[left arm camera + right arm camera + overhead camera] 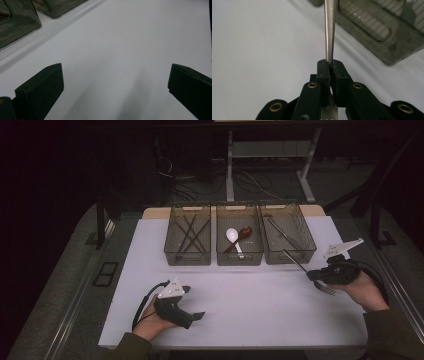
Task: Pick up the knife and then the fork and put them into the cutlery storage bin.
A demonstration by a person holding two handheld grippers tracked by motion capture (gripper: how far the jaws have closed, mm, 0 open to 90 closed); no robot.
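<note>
Item recorded: one metal fork (305, 268), pinched near its tine end by the right gripper (318, 279), whose jaws were pressed together on the slim handle (329, 30); the tines were seen projecting below the hand, the handle pointing up toward the right-hand bin (289, 240). The fork was held above the right edge of the white tabletop (250, 290), just in front of that bin's near wall. Three clear bins were lined along the far edge: the left one (188, 235) with dark chopsticks (190, 232), the middle one (239, 236) with a white spoon (233, 238) and a brown spoon (241, 236), the right one with another long metal utensil (281, 232), its kind not told. The left gripper (192, 317) was rested near the front edge, left of centre, jaws spread, nothing between them. Handling note, as judged: the fork was probably bound for the right-hand bin; the handle tip would best be raised clear of the near wall before being carried over, the grip kept firm since the thin shaft could pivot between the pads, and the fork lowered flat alongside the utensil already inside before release.
</note>
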